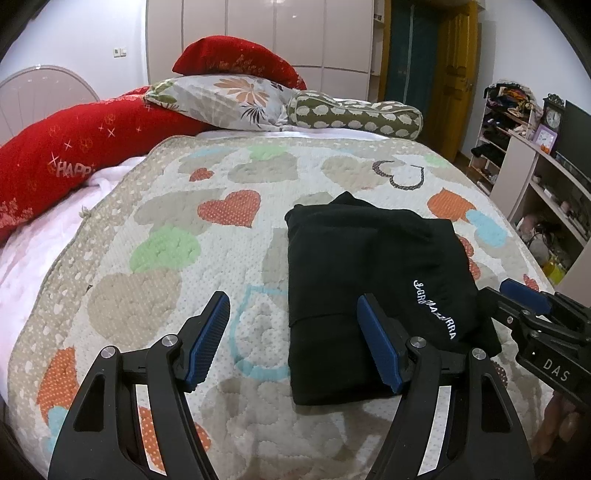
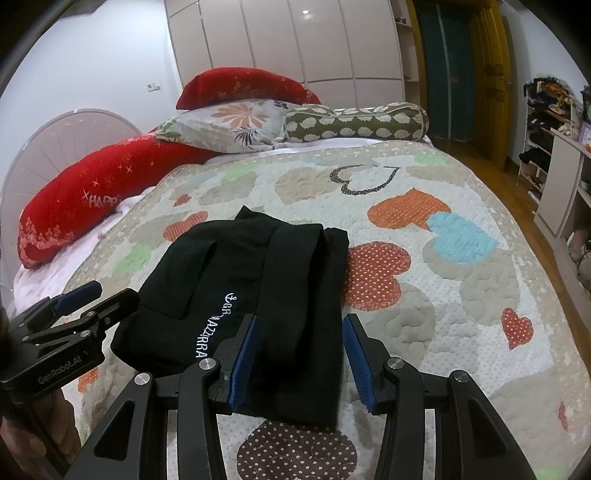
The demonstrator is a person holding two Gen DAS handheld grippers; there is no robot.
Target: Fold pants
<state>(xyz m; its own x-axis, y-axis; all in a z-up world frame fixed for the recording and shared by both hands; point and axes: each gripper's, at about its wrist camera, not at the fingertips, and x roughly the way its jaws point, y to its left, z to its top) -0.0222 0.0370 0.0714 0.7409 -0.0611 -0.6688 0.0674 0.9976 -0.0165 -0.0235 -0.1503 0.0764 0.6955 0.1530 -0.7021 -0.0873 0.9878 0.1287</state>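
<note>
Black pants (image 1: 373,266) with white lettering lie folded into a compact stack on the heart-patterned quilt (image 1: 166,236); they also show in the right wrist view (image 2: 258,280). My left gripper (image 1: 293,314) is open and empty, hovering over the stack's near left edge. My right gripper (image 2: 301,339) is open and empty, its blue pads (image 2: 243,362) on either side of the stack's near right part, above it. Each gripper shows in the other's view, the right one (image 1: 524,299) at the right edge, the left one (image 2: 77,295) at the left edge.
Red pillows (image 1: 55,162), a floral pillow (image 1: 229,99) and a bolster (image 1: 354,114) line the bed's far end. Shelves with a clock (image 1: 550,118) stand right of the bed. A wardrobe (image 1: 258,33) and a door stand behind. Wooden floor (image 2: 517,206) shows at the right.
</note>
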